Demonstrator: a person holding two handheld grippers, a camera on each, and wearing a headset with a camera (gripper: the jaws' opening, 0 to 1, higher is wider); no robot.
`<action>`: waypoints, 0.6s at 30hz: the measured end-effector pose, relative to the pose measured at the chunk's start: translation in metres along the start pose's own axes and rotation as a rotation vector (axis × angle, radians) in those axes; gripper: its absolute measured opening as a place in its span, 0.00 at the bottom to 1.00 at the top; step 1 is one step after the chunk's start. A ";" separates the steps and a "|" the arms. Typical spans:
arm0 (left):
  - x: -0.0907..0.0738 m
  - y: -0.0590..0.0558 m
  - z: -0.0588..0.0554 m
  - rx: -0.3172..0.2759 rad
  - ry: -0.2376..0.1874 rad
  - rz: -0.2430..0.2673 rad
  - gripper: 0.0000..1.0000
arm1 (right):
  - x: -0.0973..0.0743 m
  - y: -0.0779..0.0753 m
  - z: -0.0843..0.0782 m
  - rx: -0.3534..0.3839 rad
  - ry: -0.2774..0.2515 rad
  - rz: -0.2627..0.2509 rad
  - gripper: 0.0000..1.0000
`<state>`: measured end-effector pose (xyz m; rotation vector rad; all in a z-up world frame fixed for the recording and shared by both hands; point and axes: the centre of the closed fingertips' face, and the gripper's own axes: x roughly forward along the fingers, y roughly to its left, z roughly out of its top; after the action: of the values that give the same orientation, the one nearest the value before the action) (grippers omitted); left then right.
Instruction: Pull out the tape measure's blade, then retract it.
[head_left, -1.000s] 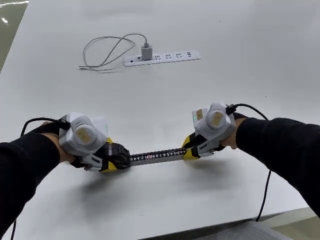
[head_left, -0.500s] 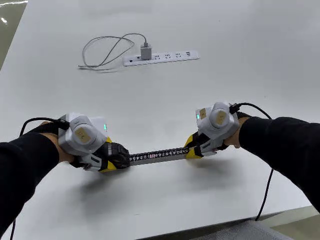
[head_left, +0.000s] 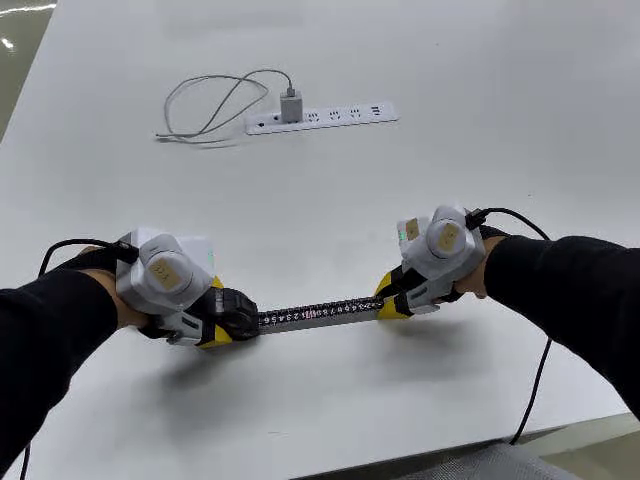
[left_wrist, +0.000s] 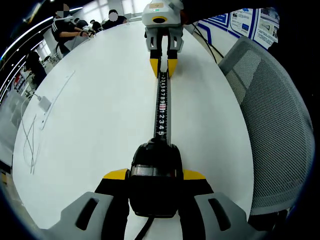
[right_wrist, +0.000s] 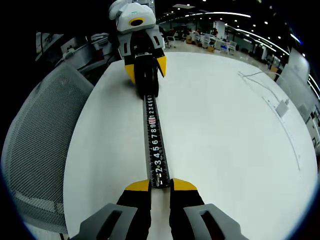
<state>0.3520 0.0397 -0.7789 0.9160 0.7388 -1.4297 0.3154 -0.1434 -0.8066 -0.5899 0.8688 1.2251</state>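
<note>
Near the table's (head_left: 450, 170) near edge, the left gripper (head_left: 218, 318) clamps the tape measure (head_left: 238, 312) while the right gripper (head_left: 389, 304) pinches its blade (head_left: 320, 313), stretched between them.

Black sleeves (head_left: 50, 335), white hand-held grippers (head_left: 228, 313), yellow-tipped jaws, black cables (head_left: 531, 388)

In the lower left of the head view, the case (head_left: 240, 312) sits on the bench (head_left: 450, 120) between the jaws of the left tool (head_left: 222, 310). From there the blade (head_left: 320, 312) runs right along the surface to the right tool (head_left: 388, 298), whose jaws pinch its end. Behind them, at upper centre, a power strip (head_left: 320, 115) lies on the bench with a charger (head_left: 291, 103) plugged into it and a cable (head_left: 210, 105) looping off to its left.
</note>
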 end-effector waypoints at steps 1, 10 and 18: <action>0.000 0.000 0.000 0.000 0.000 0.000 0.33 | 0.000 0.000 0.000 0.000 0.000 0.000 0.09; 0.000 0.000 0.000 -0.001 0.000 0.001 0.33 | -0.002 -0.001 -0.003 -0.001 0.003 -0.002 0.09; 0.000 0.001 0.000 -0.006 -0.004 0.000 0.33 | -0.006 -0.003 -0.008 -0.003 0.010 -0.018 0.09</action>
<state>0.3530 0.0399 -0.7787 0.9086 0.7399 -1.4279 0.3155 -0.1538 -0.8065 -0.6057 0.8688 1.2078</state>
